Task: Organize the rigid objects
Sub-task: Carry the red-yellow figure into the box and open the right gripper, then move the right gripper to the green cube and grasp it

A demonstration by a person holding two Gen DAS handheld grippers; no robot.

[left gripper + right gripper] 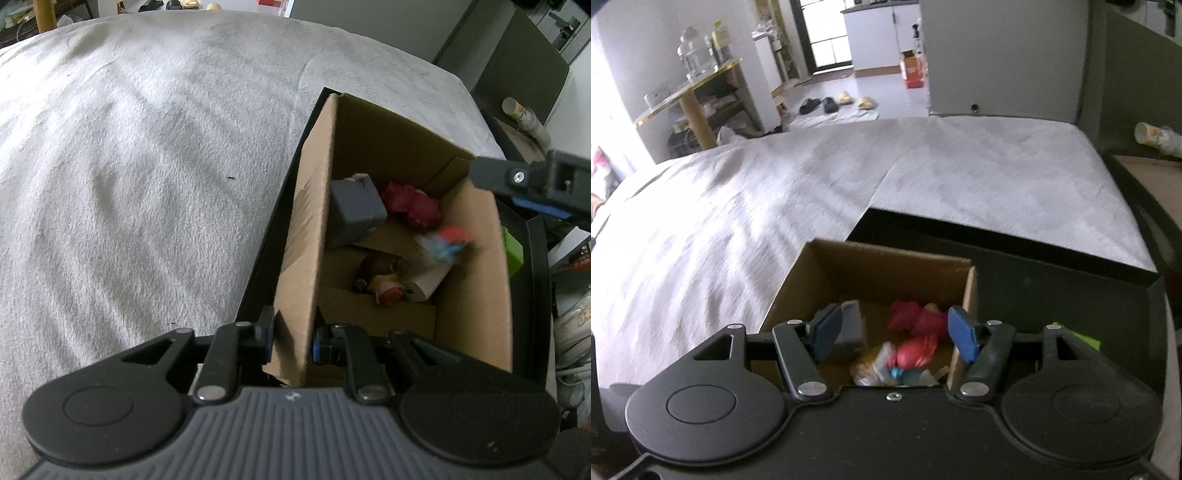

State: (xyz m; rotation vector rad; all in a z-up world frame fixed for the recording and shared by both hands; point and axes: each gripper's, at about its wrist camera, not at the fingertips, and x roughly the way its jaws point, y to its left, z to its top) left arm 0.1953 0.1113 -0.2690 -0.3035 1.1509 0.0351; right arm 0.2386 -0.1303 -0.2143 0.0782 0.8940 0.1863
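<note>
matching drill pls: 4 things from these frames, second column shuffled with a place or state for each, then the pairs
1. left gripper
2. right gripper
3. grey block
4. green block

A. outside the cardboard box, in the black tray
B. open above the box, nothing between its pads
C. clamped on the box's near wall
D. inside the box, beside the red toy

Pairs: 1-C, 2-B, 3-D, 4-A

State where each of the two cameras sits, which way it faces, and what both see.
Left wrist: on the left gripper, looking down into the cardboard box; its pads clamp the box's wall, and the right gripper's finger enters.
Right wrist: on the right gripper, open over the box, facing the bed.
Shared: box, grey block, red toy.
</note>
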